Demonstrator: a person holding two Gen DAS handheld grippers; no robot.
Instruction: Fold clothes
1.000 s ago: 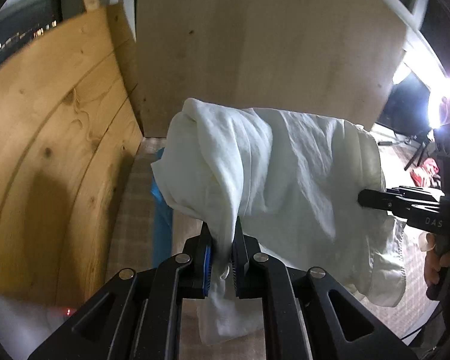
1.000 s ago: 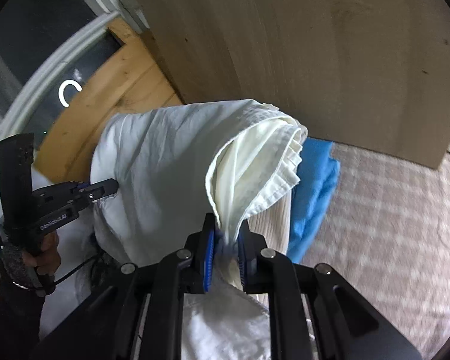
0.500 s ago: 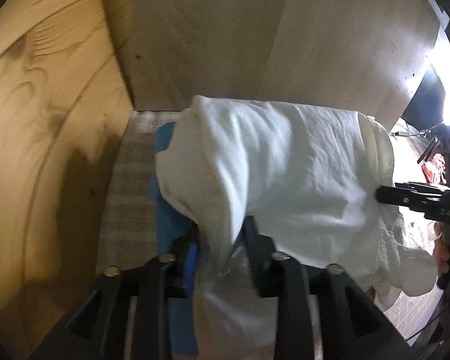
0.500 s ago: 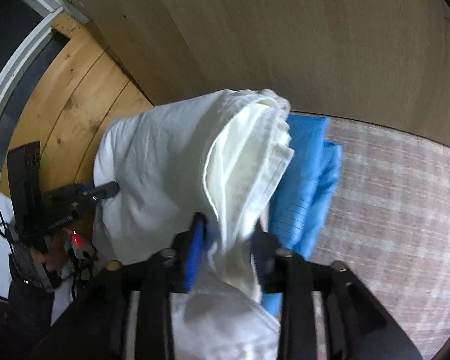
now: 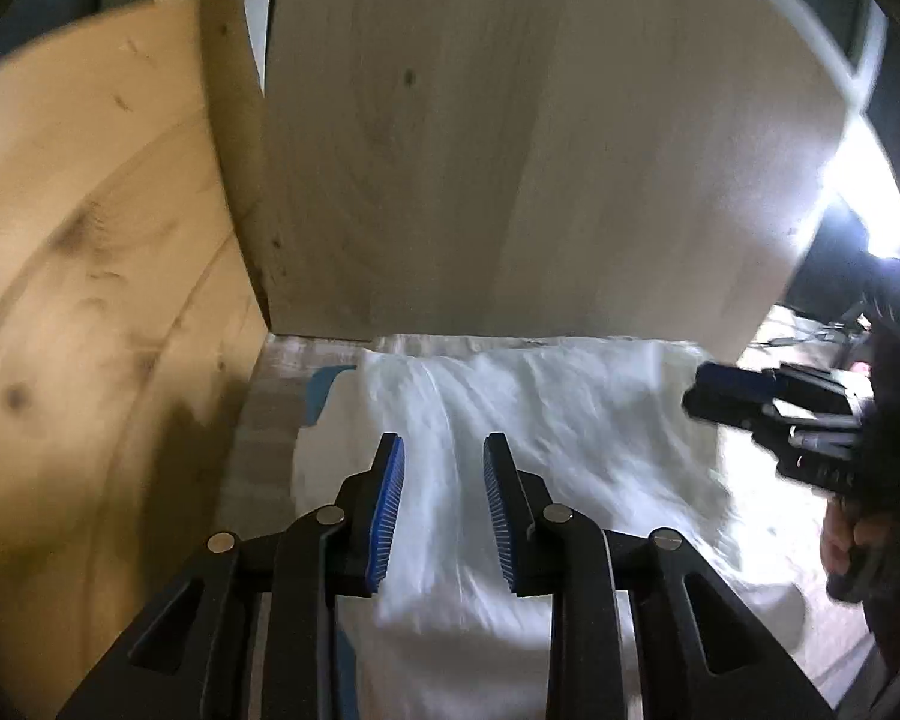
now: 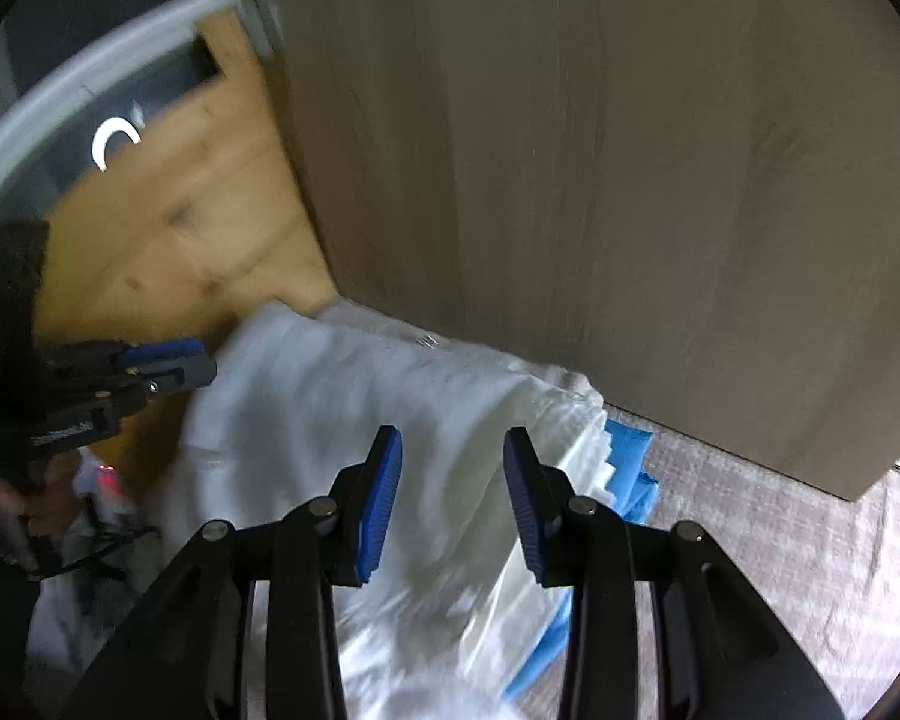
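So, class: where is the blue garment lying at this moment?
In the right wrist view the blue garment lies on the checked cover, peeking out from under the right edge of the white garment.

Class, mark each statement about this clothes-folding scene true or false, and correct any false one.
1. The white garment lies on top of a blue garment. True.
2. The right gripper is clamped on the white garment. False: its fingers stand apart, pressing no cloth.
3. A wooden panel stands behind the clothes. True.
4. The left gripper holds the blue garment. False: its fingers are apart, closing slightly over the white garment, gripping nothing.
5. The clothes rest on a bare metal table. False: they lie on a checked fabric surface.
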